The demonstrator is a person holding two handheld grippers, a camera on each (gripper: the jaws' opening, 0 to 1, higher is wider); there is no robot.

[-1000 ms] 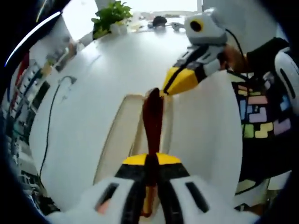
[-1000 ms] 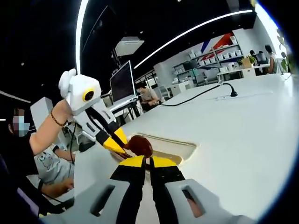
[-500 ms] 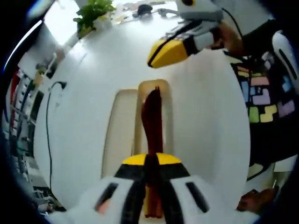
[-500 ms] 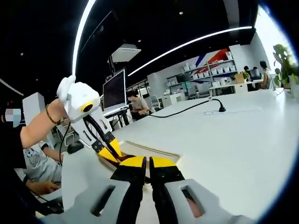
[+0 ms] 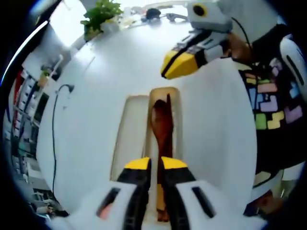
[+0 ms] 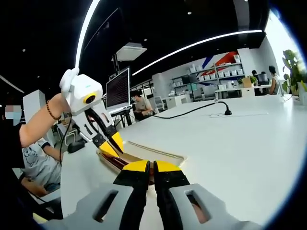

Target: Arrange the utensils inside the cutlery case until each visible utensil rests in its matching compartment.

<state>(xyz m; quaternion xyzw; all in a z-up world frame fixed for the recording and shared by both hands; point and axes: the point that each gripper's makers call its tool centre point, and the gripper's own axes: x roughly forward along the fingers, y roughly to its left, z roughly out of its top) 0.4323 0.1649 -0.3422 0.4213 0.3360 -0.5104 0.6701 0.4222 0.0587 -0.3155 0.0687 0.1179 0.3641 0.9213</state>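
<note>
Cutlery case (image 5: 130, 129), cream coloured, lies on the white table (image 5: 96, 96) just past my left gripper (image 5: 153, 164). In the left gripper view I look down along its two long compartments. A brown wooden spoon (image 5: 162, 129) lies lengthwise in the compartment nearer my right gripper (image 5: 178, 65), bowl at the far end, handle running back under my left jaws. Those jaws stand a narrow slit apart above the handle, and I cannot tell whether they touch it. The compartment beside it shows bare.

Beyond the case's far end my right gripper hangs above the table, its yellow tips drawn together with nothing between them. In the right gripper view its jaws (image 6: 153, 166) are pressed close, and the case (image 6: 158, 155) sits just ahead, partly hidden behind them and behind the left gripper (image 6: 109, 146), which dips its tips into the case.

Farther from the case, a black cable (image 5: 52, 129) trails across the table to a socket block, and a potted plant (image 5: 98, 14) stands at the far edge. A seated person (image 6: 141, 103) and shelving show in the room behind.
</note>
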